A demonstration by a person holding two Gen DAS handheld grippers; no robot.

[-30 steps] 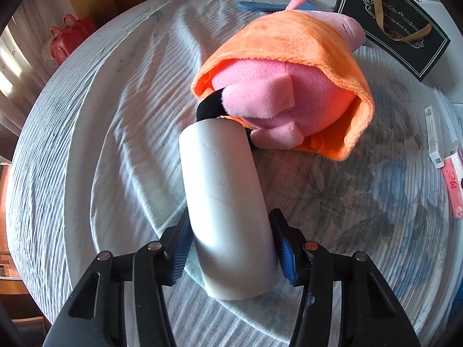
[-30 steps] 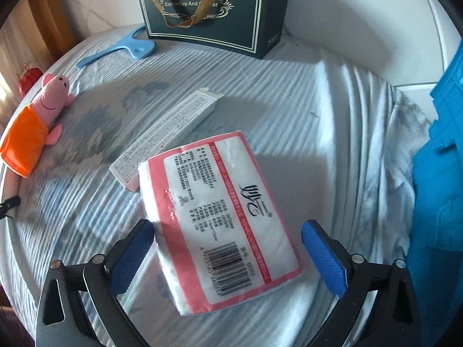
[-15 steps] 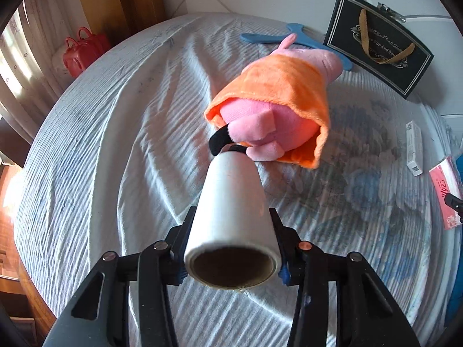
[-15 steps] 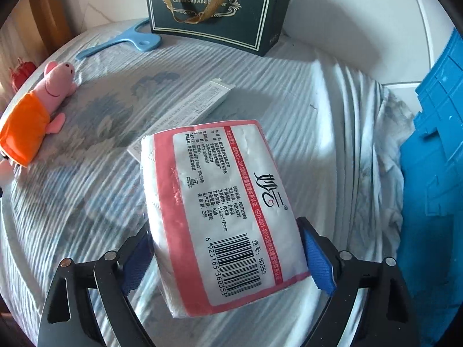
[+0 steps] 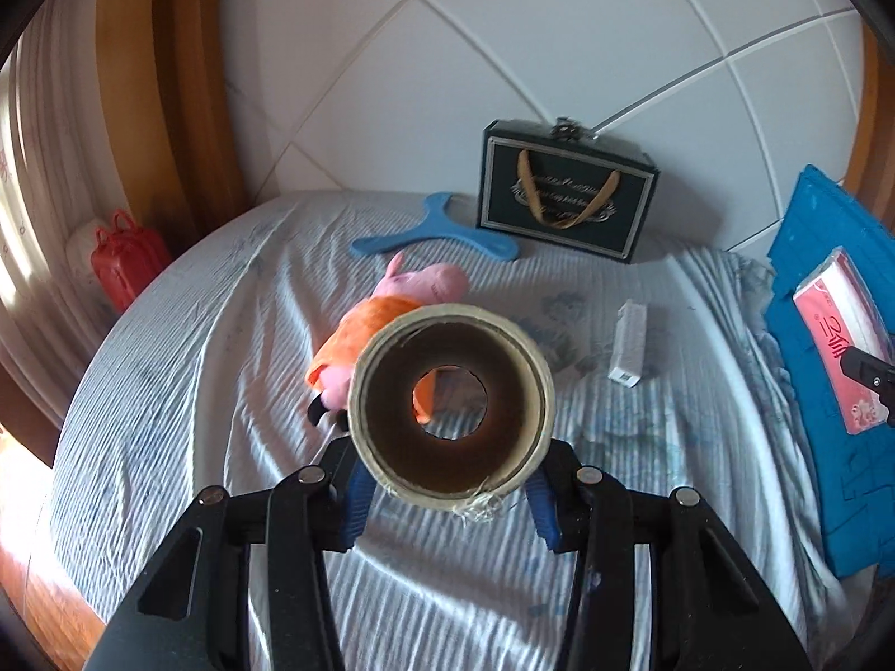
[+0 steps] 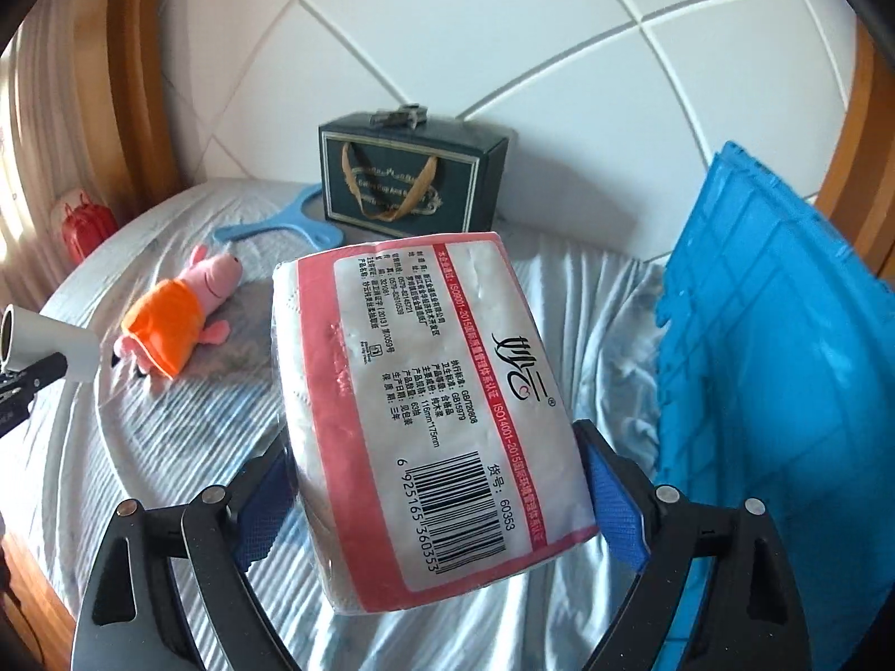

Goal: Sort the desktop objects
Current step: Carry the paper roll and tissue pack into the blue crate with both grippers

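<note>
My left gripper [image 5: 447,495] is shut on a white roll with a brown cardboard core [image 5: 451,403], held up off the bed with its open end facing the camera. The roll also shows in the right wrist view [image 6: 53,342]. My right gripper [image 6: 439,495] is shut on a pink and white tissue pack [image 6: 430,408], lifted above the bed beside the blue crate [image 6: 766,369]. The pack also shows at the right of the left wrist view [image 5: 839,335]. A pink pig plush in an orange dress [image 6: 179,316] lies on the striped cloth [image 5: 224,391], partly hidden behind the roll [image 5: 386,319].
A dark gift bag with gold handles [image 5: 565,204] stands at the back by the tiled wall. A blue hanger [image 5: 433,232] lies in front of it. A small white box [image 5: 629,344] lies right of the plush. A red bag [image 5: 126,265] sits beyond the left edge.
Both grippers have risen and tilted up. The roll went from lying on the cloth to end-on in the air. The right gripper closed on the tissue pack and lifted it.
</note>
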